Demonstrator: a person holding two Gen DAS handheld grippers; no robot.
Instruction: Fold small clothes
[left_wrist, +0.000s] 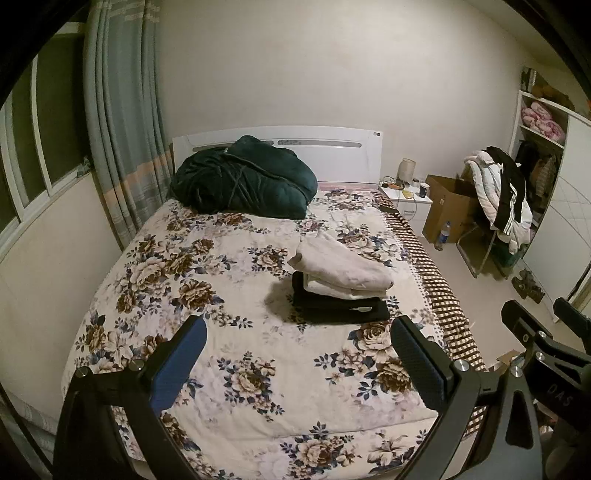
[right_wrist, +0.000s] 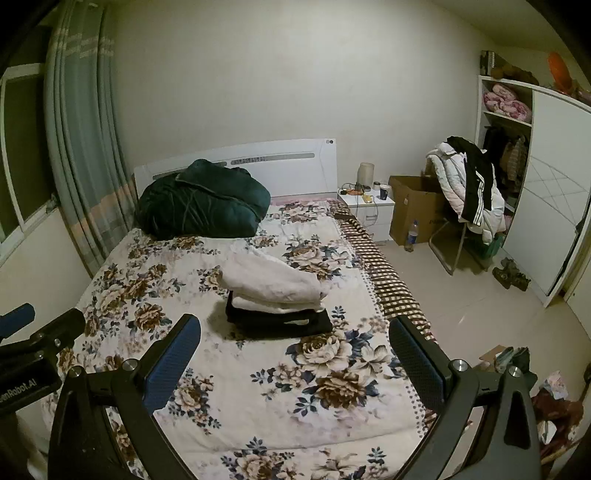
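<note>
The folded clothes sit as a neat stack (left_wrist: 341, 286) on the floral bed (left_wrist: 147, 280), toward its right side: pale pieces on top of a dark garment (right_wrist: 280, 319), likely kept there to leave the middle of the bedspread free for folding. You hold both tools raised above the foot of the bed, well apart from the stack, aimed at the headboard. The left gripper (left_wrist: 299, 360) has its fingers spread wide and empty; the right gripper (right_wrist: 295, 358) likewise (nothing between its blue pads), just beside the left one.
</note>
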